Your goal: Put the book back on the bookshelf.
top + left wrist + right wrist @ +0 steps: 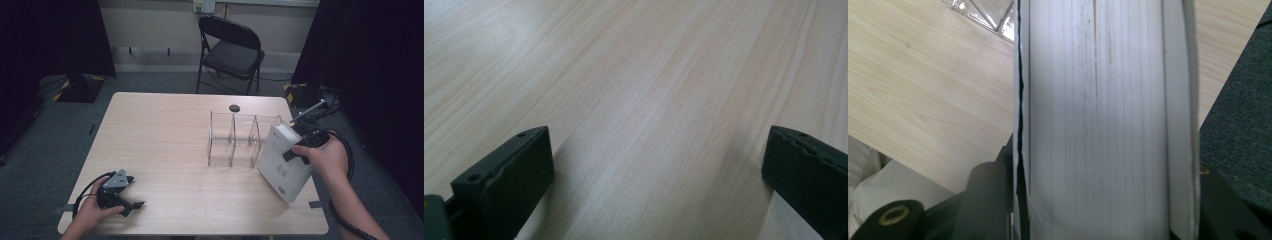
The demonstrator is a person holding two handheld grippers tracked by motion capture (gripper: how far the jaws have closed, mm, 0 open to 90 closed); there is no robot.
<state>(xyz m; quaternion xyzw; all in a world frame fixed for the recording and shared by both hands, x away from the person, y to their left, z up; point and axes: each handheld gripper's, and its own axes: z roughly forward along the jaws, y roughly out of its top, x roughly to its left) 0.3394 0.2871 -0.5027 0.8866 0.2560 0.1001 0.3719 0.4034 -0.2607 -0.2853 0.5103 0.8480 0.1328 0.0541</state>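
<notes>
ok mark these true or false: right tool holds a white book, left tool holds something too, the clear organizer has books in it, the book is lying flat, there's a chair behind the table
1. The right tool grips a white book. True.
2. The left tool holds something. False: its jaws stand open over bare table.
3. The clear organizer has books in it. False: its compartments look empty.
4. The book lies flat on the table. False: it is held tilted, by the organizer's right end.
5. A black folding chair stands beyond the table. True.
</notes>
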